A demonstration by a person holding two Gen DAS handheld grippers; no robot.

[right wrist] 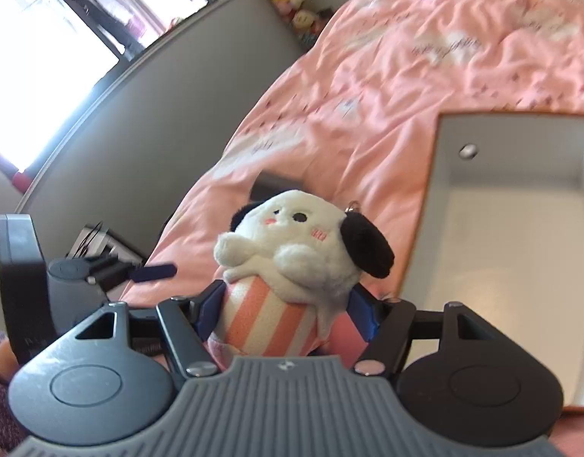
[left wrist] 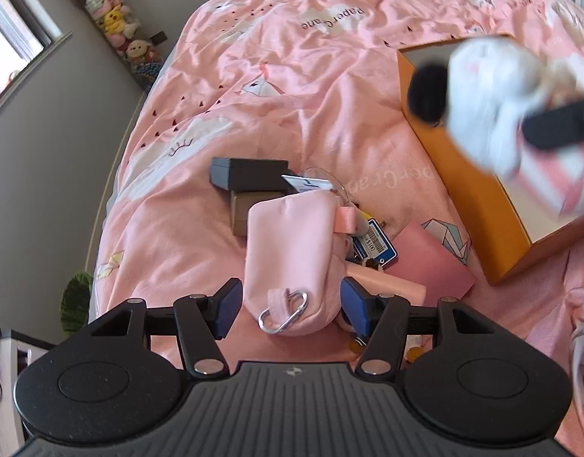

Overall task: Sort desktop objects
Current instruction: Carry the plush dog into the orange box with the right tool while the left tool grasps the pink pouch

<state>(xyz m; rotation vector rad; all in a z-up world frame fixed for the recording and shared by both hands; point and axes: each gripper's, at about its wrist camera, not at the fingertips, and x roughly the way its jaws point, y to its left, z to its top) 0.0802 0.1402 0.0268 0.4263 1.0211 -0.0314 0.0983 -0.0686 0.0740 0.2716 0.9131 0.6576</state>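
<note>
My left gripper (left wrist: 292, 306) is shut on a pink fabric pouch (left wrist: 288, 243); its blue pads press both sides near the silver carabiner (left wrist: 282, 312). The pouch lies over a small pile on the pink bedspread. My right gripper (right wrist: 288, 312) is shut on a white plush dog (right wrist: 299, 243) with black ears, sitting in a pink-and-white striped cup. It holds the toy in the air, left of the open orange box (right wrist: 432, 190). In the left wrist view the plush dog (left wrist: 493, 106) is a blur above the orange box (left wrist: 463, 198).
Behind the pouch lie a dark grey case (left wrist: 250, 171), a brown box (left wrist: 240, 213), blue-and-white tags (left wrist: 375, 245) and a pink card (left wrist: 432, 266). The bed's left edge drops beside a grey wall. A column of plush toys (left wrist: 112, 19) hangs there, and a window (right wrist: 63, 57) lies beyond.
</note>
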